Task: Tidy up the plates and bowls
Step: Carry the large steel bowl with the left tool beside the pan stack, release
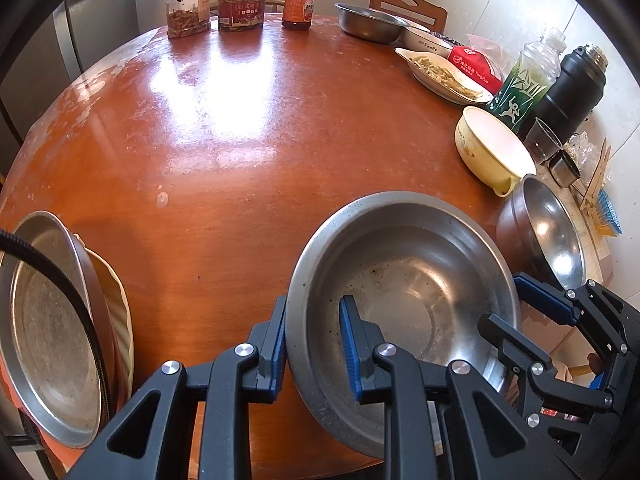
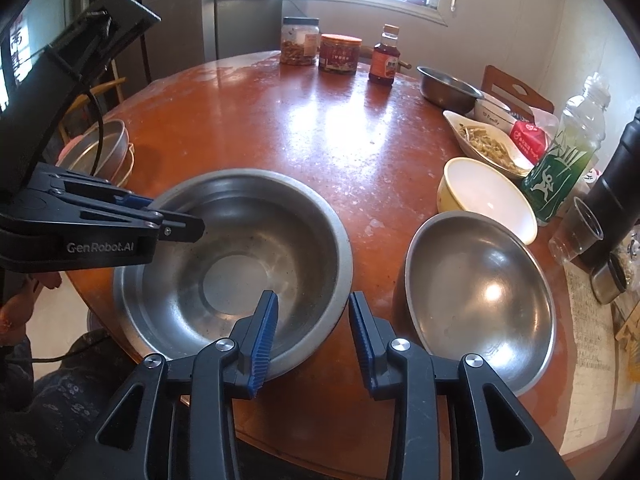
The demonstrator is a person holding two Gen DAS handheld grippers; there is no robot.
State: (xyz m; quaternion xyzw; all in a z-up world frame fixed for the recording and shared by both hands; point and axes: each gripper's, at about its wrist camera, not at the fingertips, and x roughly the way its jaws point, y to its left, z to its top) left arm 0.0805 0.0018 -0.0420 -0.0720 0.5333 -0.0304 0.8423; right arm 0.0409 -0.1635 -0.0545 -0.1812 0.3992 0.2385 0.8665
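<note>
Left wrist view: the rim of the large steel basin (image 1: 404, 280) is clamped between the narrow jaws of the left gripper (image 1: 316, 336), one pad outside the wall, one inside. The right gripper (image 2: 313, 332) is seen with jaws parted around the basin's opposite rim; the pads are not pressed on it. Right of those jaws, just beside the basin, one smaller steel bowl (image 2: 480, 296) is counted, and beyond it one cream bowl (image 2: 488, 200). Left of the left jaws, one steel plate (image 1: 48, 332) is seen resting on a yellowish dish (image 1: 120, 320). Farther ahead on the round table (image 1: 240, 128): one more steel bowl (image 1: 368, 22), one white bowl (image 1: 426, 42), one food dish (image 1: 444, 74). Three jars or bottles are counted at the far edge.
</note>
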